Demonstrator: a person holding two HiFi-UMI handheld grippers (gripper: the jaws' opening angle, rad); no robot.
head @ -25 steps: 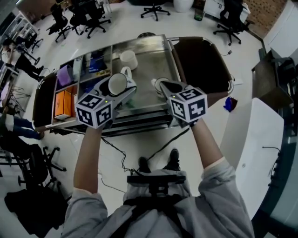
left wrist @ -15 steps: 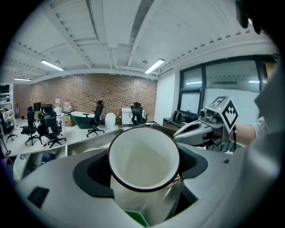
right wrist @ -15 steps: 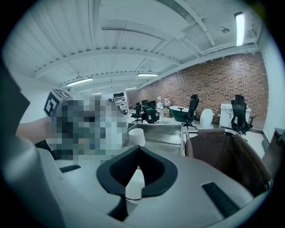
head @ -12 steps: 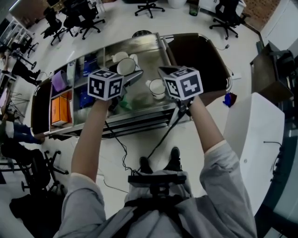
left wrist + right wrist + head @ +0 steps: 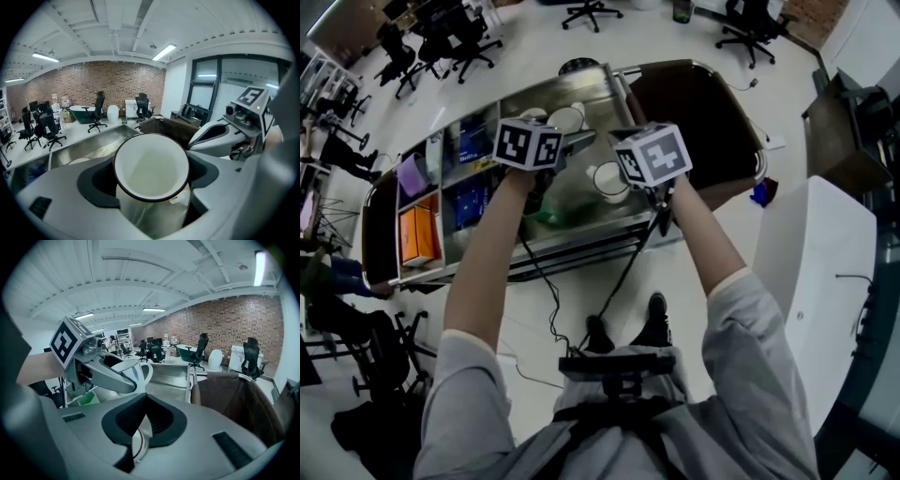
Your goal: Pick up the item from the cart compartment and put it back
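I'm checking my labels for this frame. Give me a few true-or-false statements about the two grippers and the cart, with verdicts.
1. The left gripper holds a white mug with a dark rim. True.
2. That mug's mouth points away from the left gripper's camera. False: the open mouth faces the camera, so you look into it.
3. The right gripper is empty, its jaws wide apart. False: its jaws are pinched on the rim of a second white cup.
4. An orange box sits in a compartment at the cart's end on the left gripper's side. True.
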